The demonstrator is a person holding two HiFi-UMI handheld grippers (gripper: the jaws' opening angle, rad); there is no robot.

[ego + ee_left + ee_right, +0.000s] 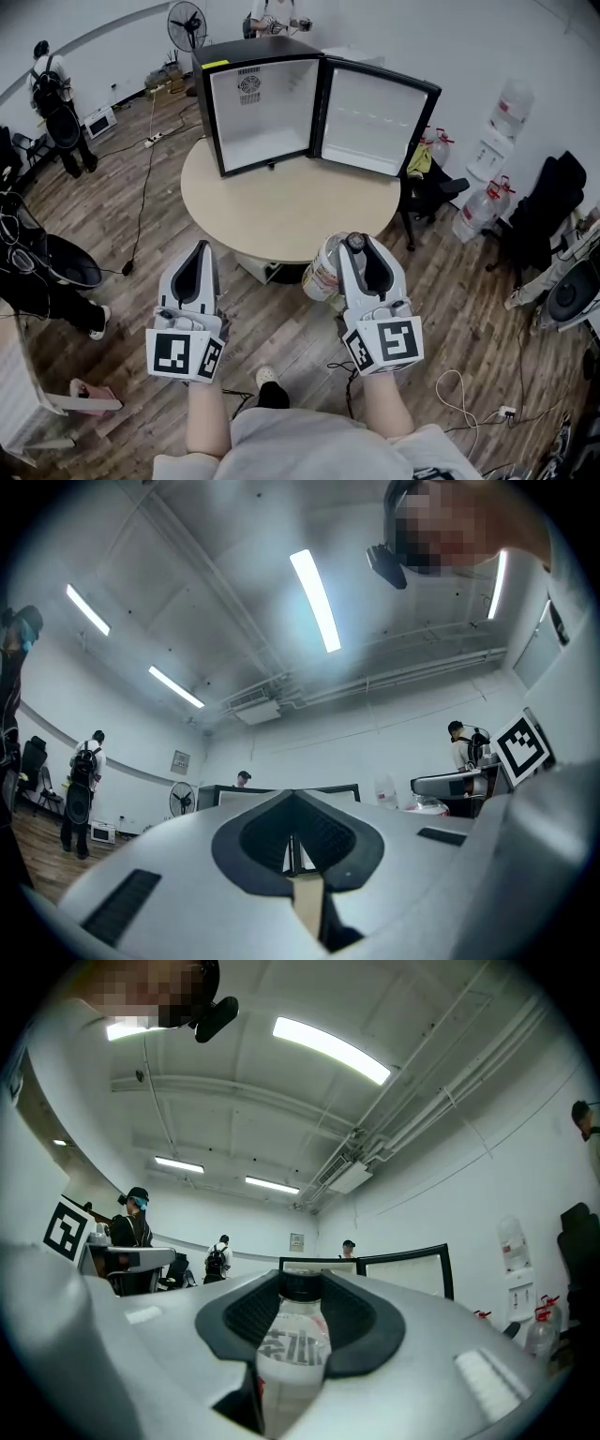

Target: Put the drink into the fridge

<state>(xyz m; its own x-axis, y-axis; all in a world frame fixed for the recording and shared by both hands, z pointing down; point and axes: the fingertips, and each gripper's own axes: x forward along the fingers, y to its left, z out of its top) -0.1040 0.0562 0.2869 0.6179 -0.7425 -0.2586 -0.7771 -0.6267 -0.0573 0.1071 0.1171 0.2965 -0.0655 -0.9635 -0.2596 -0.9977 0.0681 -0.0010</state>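
A clear drink bottle (323, 270) with a black cap is held by my right gripper (356, 246), just off the near right rim of the round beige table (281, 211). Looking along the right gripper view, the bottle (292, 1358) fills the gap between the dark pads, with my right gripper (300, 1321) shut on it. A black mini fridge (262, 112) stands at the far side of the table, its door (377, 117) swung open to the right and its white interior bare. My left gripper (199, 255) hangs shut and empty over the floor, before the table's near left edge; its pads (323, 841) meet.
Water jugs (478, 211) and a dispenser stand at the right wall. A dark chair (427, 183) sits close to the table's right side. A fan (187, 23) stands behind the fridge. Cables run over the wooden floor at left, where a person (52, 84) stands.
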